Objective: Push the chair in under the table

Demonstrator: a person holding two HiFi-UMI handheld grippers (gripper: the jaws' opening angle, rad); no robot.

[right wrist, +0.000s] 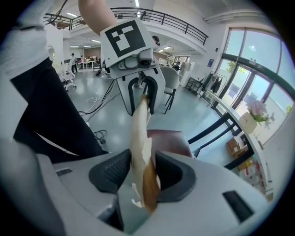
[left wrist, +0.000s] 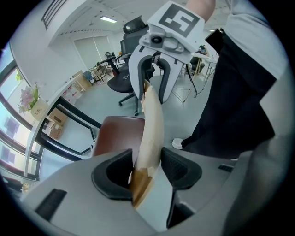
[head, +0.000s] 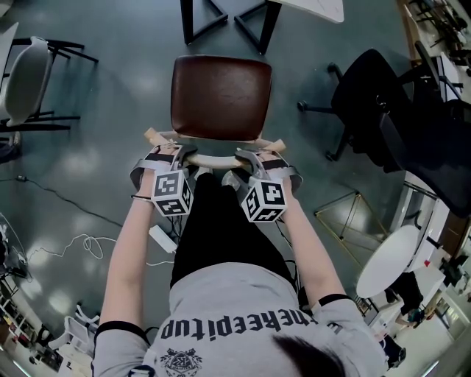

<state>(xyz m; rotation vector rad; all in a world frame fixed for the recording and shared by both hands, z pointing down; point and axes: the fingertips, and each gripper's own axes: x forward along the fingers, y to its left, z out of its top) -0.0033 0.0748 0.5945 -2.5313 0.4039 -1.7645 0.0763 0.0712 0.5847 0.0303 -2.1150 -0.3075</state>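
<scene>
The chair has a dark brown seat (head: pixel 221 96) and a pale curved wooden backrest rail (head: pixel 221 160), and it stands just in front of my legs. Beyond it are the black legs (head: pixel 261 26) and white top (head: pixel 316 7) of the table. My left gripper (head: pixel 176 156) clamps the rail near its left end and my right gripper (head: pixel 250 158) near its right end. In the left gripper view the rail (left wrist: pixel 152 124) runs between the pads (left wrist: pixel 113 173) of the left gripper (left wrist: pixel 146 173). In the right gripper view the rail (right wrist: pixel 138 133) sits pinched in the right gripper (right wrist: pixel 140 173).
A black office chair (head: pixel 390 103) stands at the right and a white chair (head: pixel 26 77) at the left. A white cable (head: pixel 88 243) and a power strip (head: pixel 160 237) lie on the grey floor by my left leg. A round white table (head: pixel 394 258) is at the lower right.
</scene>
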